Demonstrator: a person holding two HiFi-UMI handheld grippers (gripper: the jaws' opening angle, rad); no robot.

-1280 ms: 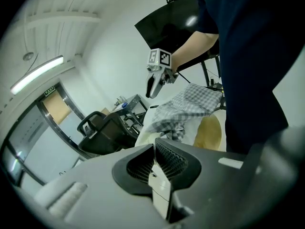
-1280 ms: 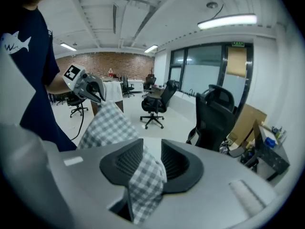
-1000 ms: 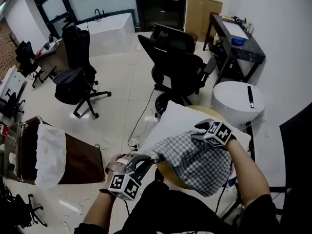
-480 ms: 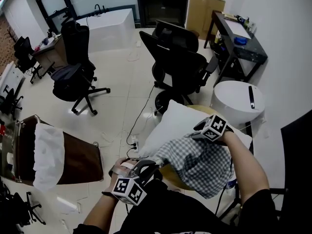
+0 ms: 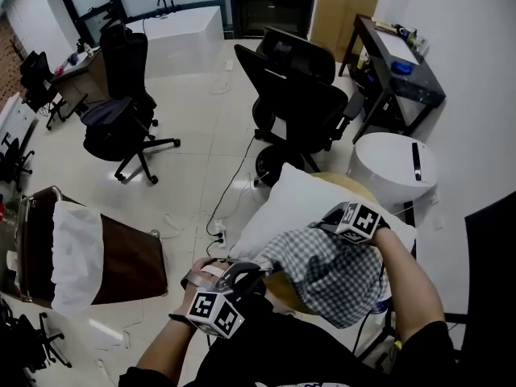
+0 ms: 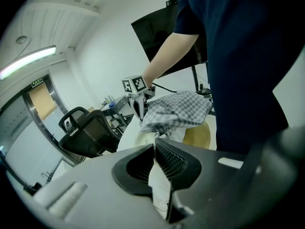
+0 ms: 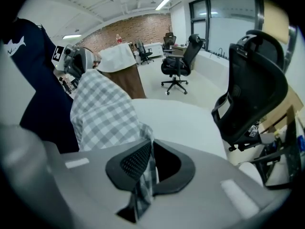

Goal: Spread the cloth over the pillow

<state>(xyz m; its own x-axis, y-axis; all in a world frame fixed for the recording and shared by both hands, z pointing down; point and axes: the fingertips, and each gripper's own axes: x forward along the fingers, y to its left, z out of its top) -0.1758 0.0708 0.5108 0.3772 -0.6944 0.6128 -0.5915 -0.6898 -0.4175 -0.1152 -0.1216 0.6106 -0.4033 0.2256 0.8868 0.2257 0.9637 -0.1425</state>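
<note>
The checked cloth (image 5: 330, 268) lies bunched over the near end of the white pillow (image 5: 294, 204), which rests on a round wooden surface (image 5: 280, 287). The right gripper (image 5: 322, 230) sits at the cloth's far edge; its fingers (image 7: 136, 162) have just been closing and now grasp a fold of the checked fabric. The left gripper (image 5: 256, 271) is at the cloth's near-left corner, its fingers (image 6: 172, 159) clenched on a pale strip of fabric there; the pillow's far half shows uncovered

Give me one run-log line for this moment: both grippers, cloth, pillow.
left gripper: shut on white fabric | right gripper: just closed on cloth | cloth: bunched on pillow | pillow: far part uncovered
</note>
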